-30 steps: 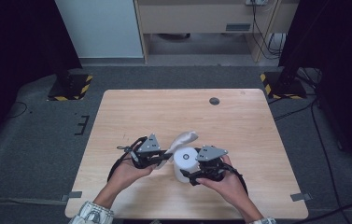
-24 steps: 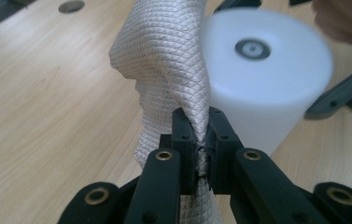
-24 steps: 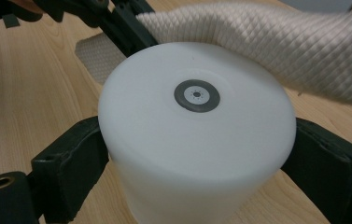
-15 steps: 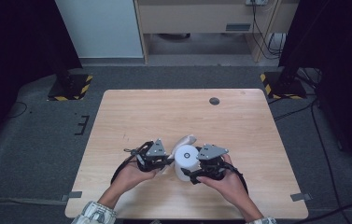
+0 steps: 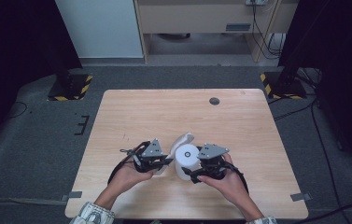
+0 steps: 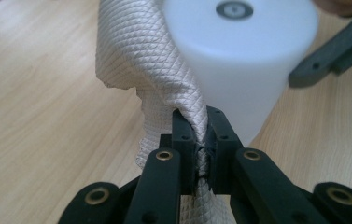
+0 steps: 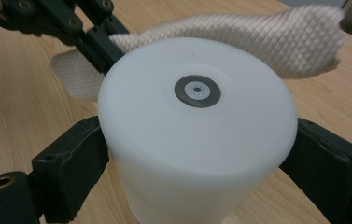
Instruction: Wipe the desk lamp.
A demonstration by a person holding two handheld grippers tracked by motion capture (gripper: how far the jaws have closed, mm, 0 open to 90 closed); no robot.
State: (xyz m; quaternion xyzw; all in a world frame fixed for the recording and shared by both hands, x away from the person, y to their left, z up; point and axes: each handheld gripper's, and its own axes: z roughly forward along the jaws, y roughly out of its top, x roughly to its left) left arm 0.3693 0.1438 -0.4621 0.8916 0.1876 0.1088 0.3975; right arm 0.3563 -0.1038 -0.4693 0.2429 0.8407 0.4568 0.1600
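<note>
Our right gripper point(image 7: 197, 154) clasps the white cylinder point(image 7: 197, 135) on the worktop point(image 5: 239, 121); our left gripper point(image 6: 200, 135) pinches the cloth point(image 6: 150, 60) against its left side.

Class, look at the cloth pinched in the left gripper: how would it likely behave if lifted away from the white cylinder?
The cloth is probably floppy: it folds and drapes beside the white cylinder. Its quilted weave likely grips well in the left gripper, and it looks light.

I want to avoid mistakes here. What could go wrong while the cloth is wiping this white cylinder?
1. The left gripper pinches just a narrow fold of the cloth, which might slip free.
2. The right gripper holds the smooth white cylinder by its sides, so rubbing could perhaps turn or tip it.
</note>
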